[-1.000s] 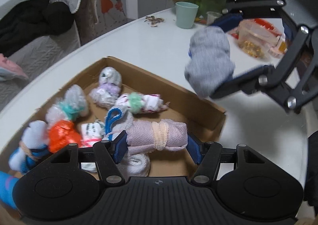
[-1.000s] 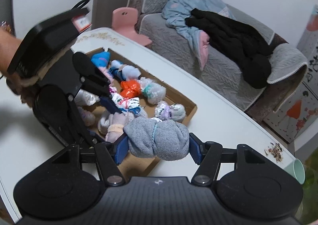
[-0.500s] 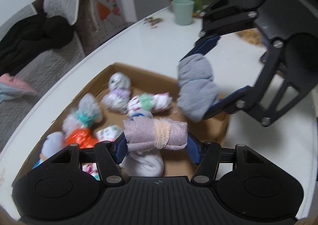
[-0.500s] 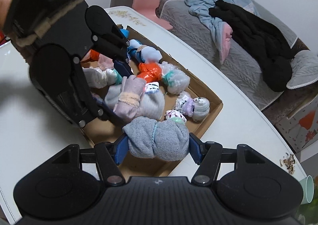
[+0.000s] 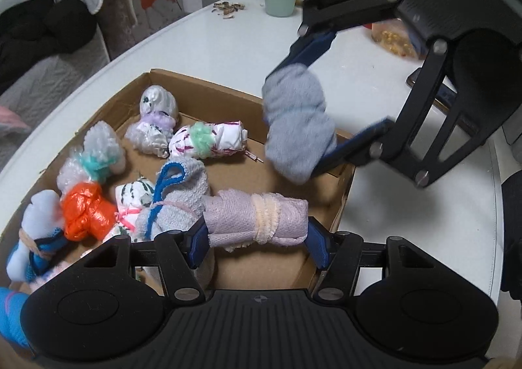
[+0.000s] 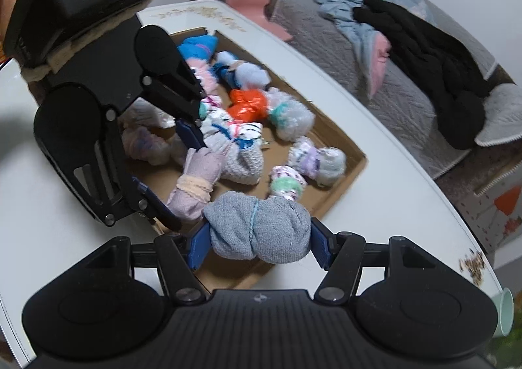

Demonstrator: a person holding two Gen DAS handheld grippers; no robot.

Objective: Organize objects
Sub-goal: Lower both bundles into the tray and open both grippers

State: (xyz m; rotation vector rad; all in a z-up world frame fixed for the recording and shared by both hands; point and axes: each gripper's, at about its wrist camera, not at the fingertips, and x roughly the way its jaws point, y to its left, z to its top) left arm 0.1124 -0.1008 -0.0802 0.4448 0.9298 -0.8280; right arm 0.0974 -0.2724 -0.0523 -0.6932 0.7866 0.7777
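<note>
A pink roll (image 5: 257,221) is clamped in the left tool (image 5: 257,235), a grey roll (image 6: 259,227) in the right tool (image 6: 259,238), both over the box (image 5: 208,88). If released near that rim below the right tool, the grey roll could probably end up on the worktop (image 5: 202,39).

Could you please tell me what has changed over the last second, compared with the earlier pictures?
The right gripper has carried its grey bundle from beyond the cardboard box in over its rim. Nothing was taken or released. The left gripper still clamps the pink bundle over the box.
</note>
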